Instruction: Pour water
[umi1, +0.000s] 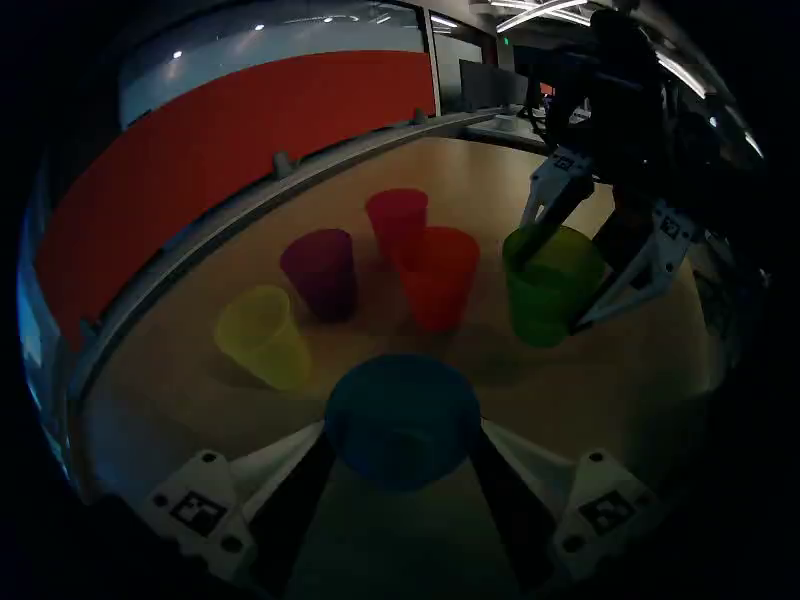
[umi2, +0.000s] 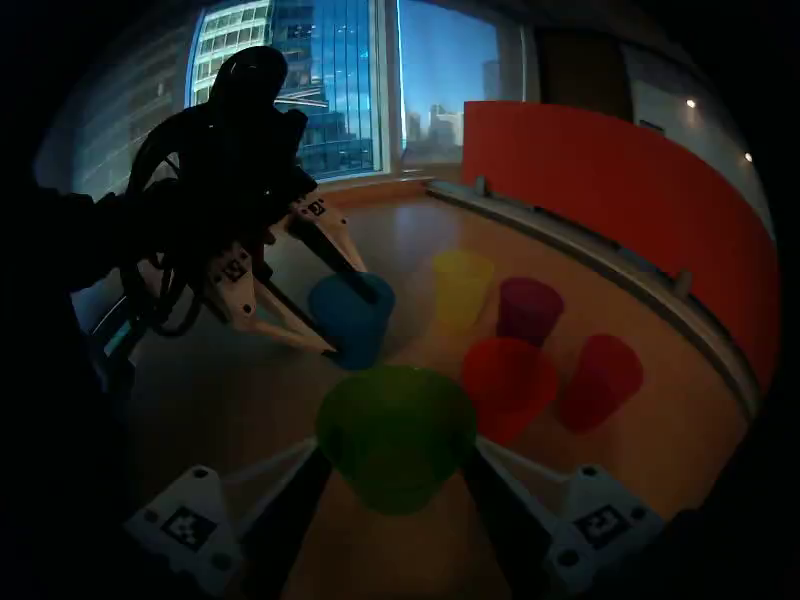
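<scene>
My left gripper (umi1: 403, 440) is shut on a blue cup (umi1: 402, 420), held upright just above the wooden table (umi1: 600, 400). Seen from the right gripper view, that same blue cup (umi2: 350, 318) sits between the left gripper's fingers (umi2: 335, 258). My right gripper (umi2: 397, 455) is shut on a green cup (umi2: 397, 435). In the left gripper view the green cup (umi1: 550, 285) stands at the right between the right gripper's white fingers (umi1: 640, 285). The room is dim, so I cannot tell whether either cup holds water.
Several more cups stand on the table: yellow (umi1: 262, 335), purple (umi1: 322, 272), orange-red (umi1: 438, 277) and pink-red (umi1: 398, 222). A red wall panel (umi1: 240, 130) runs along the table's far edge. Windows (umi2: 330, 90) lie behind the left gripper.
</scene>
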